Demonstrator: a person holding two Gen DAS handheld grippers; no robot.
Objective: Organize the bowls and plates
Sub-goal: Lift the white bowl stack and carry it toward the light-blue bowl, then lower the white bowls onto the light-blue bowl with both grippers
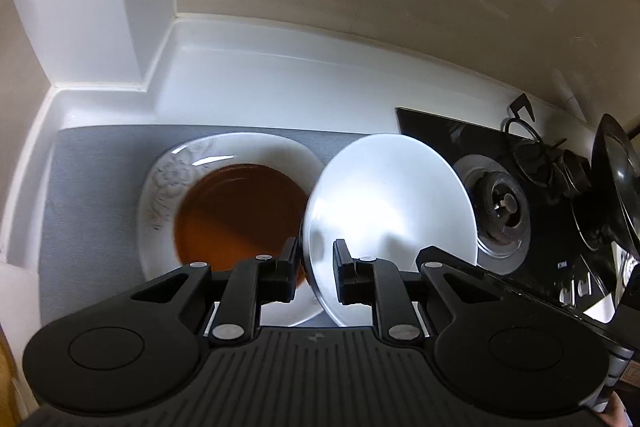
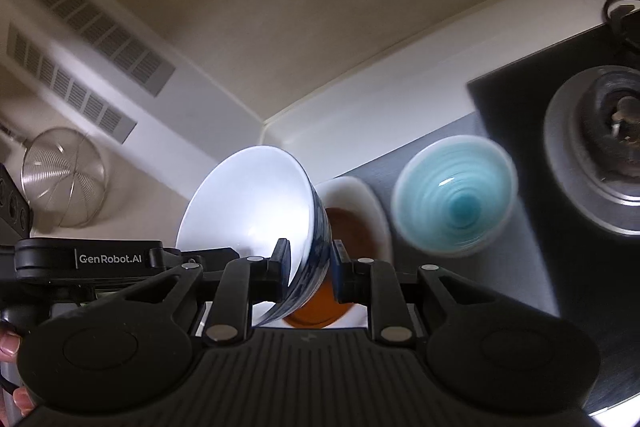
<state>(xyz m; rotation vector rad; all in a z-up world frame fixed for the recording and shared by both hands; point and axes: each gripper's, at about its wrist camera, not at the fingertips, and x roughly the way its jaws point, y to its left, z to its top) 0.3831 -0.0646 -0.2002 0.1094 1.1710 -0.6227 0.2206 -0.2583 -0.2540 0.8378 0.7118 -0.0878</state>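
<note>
My left gripper (image 1: 317, 269) is shut on the rim of a plain white plate (image 1: 390, 203), which hangs tilted above the counter. Below it on a grey mat (image 1: 100, 187) lies a white flower-patterned plate (image 1: 188, 163) with a brown plate (image 1: 240, 211) stacked on it. My right gripper (image 2: 310, 267) is shut on the wall of a bowl (image 2: 256, 203), white inside and blue-patterned outside, held tilted on its side. Under that bowl the brown plate (image 2: 348, 227) shows on the white plate (image 2: 360, 195). A light blue bowl (image 2: 454, 199) stands on the mat to the right, blurred.
A black gas hob (image 1: 500, 207) with burner and pan supports borders the mat on the right, and a dark pan lid (image 1: 616, 183) stands there. A wire strainer (image 2: 66, 179) hangs at the left wall. White counter runs along the back wall. Fingertips (image 2: 10, 343) show at the lower left.
</note>
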